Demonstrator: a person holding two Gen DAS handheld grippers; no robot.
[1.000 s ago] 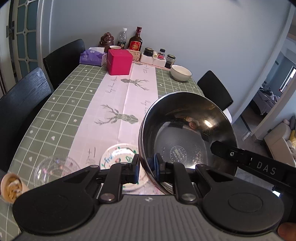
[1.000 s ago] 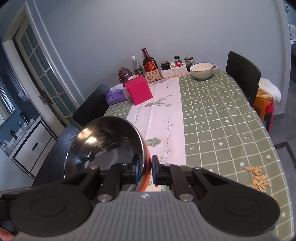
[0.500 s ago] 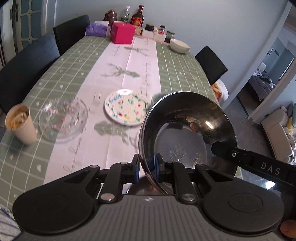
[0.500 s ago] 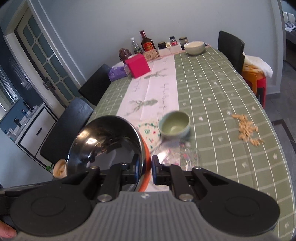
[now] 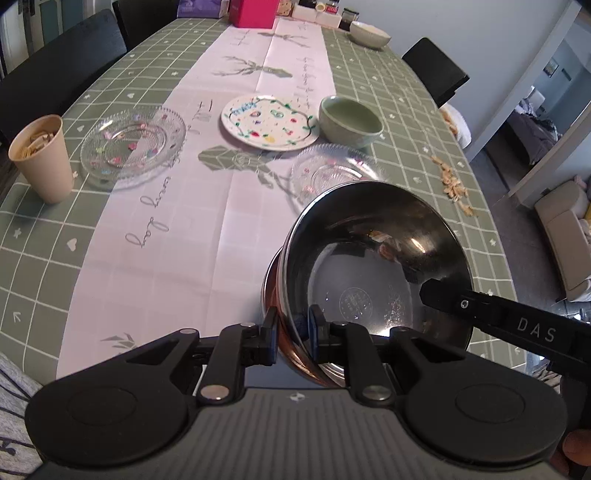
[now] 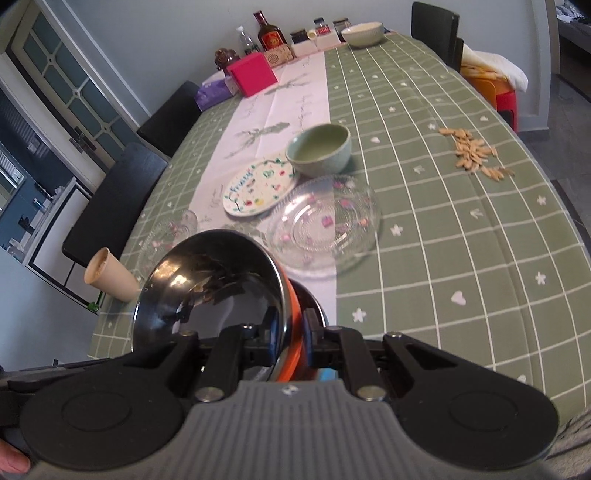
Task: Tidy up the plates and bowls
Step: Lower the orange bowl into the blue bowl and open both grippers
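A shiny steel bowl (image 5: pixel 373 273) with an orange outside is held between both grippers above the near table edge. My left gripper (image 5: pixel 293 332) is shut on its left rim. My right gripper (image 6: pixel 290 332) is shut on the opposite rim; the bowl (image 6: pixel 210 291) tilts in that view. On the table lie a painted white plate (image 5: pixel 267 122), a green bowl (image 5: pixel 349 125), a glass plate (image 5: pixel 332 173) partly hidden behind the steel bowl, and a second glass plate (image 5: pixel 131 144) at left.
A paper cup (image 5: pixel 40 158) of snacks stands at the left edge. Scattered seeds (image 6: pixel 474 151) lie at the right. A pink box (image 6: pixel 255 74), bottles and a white bowl (image 6: pixel 362 33) sit at the far end. Black chairs (image 6: pixel 110 206) line the left side.
Both grippers have pulled back and tilted down with the steel bowl. The plates, green bowl and cup have come into view beyond it.
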